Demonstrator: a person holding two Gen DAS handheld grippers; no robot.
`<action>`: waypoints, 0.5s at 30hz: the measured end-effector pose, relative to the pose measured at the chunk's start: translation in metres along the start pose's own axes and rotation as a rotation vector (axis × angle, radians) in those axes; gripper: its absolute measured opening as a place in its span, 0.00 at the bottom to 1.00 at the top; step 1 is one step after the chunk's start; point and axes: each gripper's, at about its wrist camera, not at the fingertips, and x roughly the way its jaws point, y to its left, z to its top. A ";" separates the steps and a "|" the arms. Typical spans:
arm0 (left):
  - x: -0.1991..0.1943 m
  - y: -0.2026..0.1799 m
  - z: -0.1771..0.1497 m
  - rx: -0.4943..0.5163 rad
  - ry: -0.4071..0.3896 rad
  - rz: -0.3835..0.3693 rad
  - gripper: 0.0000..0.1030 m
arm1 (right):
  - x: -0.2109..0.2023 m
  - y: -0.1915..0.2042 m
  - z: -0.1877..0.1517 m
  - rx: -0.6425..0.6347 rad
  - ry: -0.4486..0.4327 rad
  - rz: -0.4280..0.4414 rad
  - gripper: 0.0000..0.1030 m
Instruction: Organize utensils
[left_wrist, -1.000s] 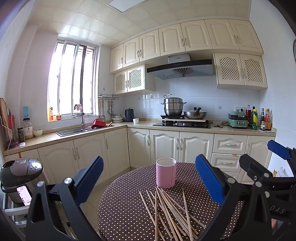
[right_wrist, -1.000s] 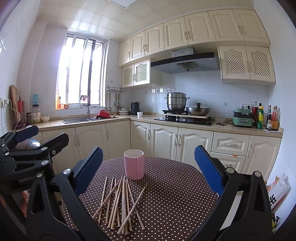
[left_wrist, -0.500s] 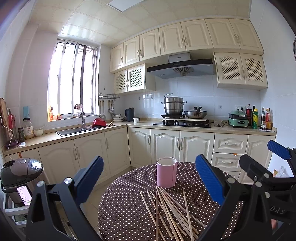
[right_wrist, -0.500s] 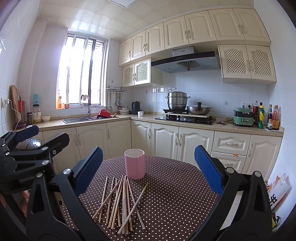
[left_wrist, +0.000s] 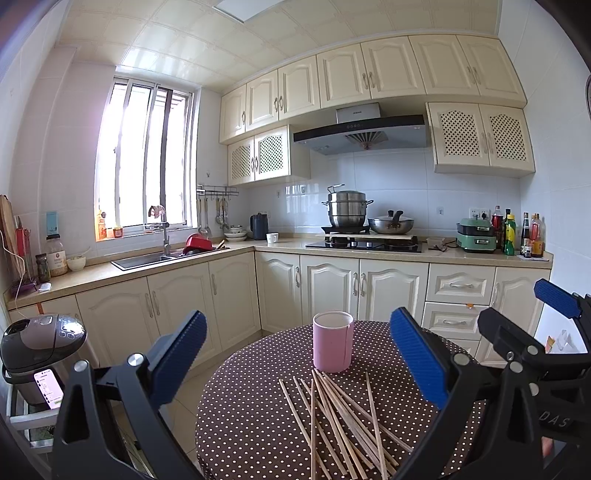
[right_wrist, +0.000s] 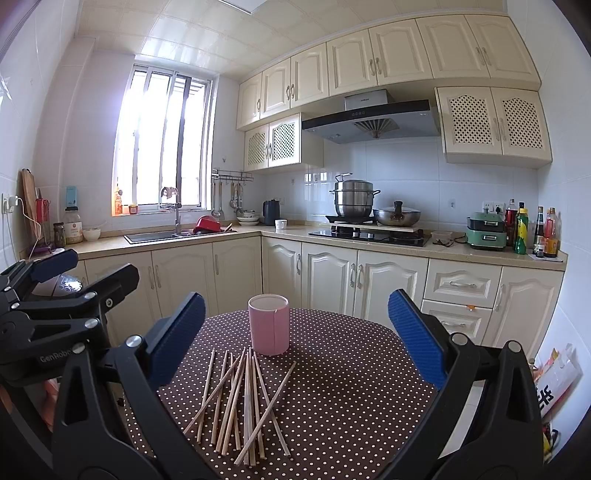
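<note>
Polka-dot cloth covers the table (right_wrist: 351, 369). Left tongs (left_wrist: 295, 369) and right tongs (right_wrist: 295, 343) (both spread wide, holding nothing) hover above its near edge. Loose chopsticks (right_wrist: 243, 402) lie mid-table; just beyond stands a pink cup (right_wrist: 268, 324), upright.

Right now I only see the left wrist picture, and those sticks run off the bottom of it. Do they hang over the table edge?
Observer: No. In the right wrist view the chopsticks lie wholly on the table; dotted cloth shows beyond their near ends.
Operator: Is the other clamp on my right holding anything?
Observer: Nothing. The right gripper is open, with its blue pads wide apart and nothing between them.
Operator: Where does the white cable at the far left go?
Observer: It runs up to a white charger plugged into a wall socket.
</note>
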 end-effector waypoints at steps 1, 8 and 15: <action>0.000 0.000 0.000 0.000 0.001 0.000 0.95 | 0.000 0.000 0.000 0.000 0.001 0.000 0.94; 0.001 0.001 0.001 0.001 0.004 0.001 0.95 | 0.002 0.000 0.000 0.002 0.004 0.002 0.94; 0.006 0.000 0.001 0.001 0.016 0.001 0.95 | 0.007 0.001 0.001 0.001 0.015 0.002 0.94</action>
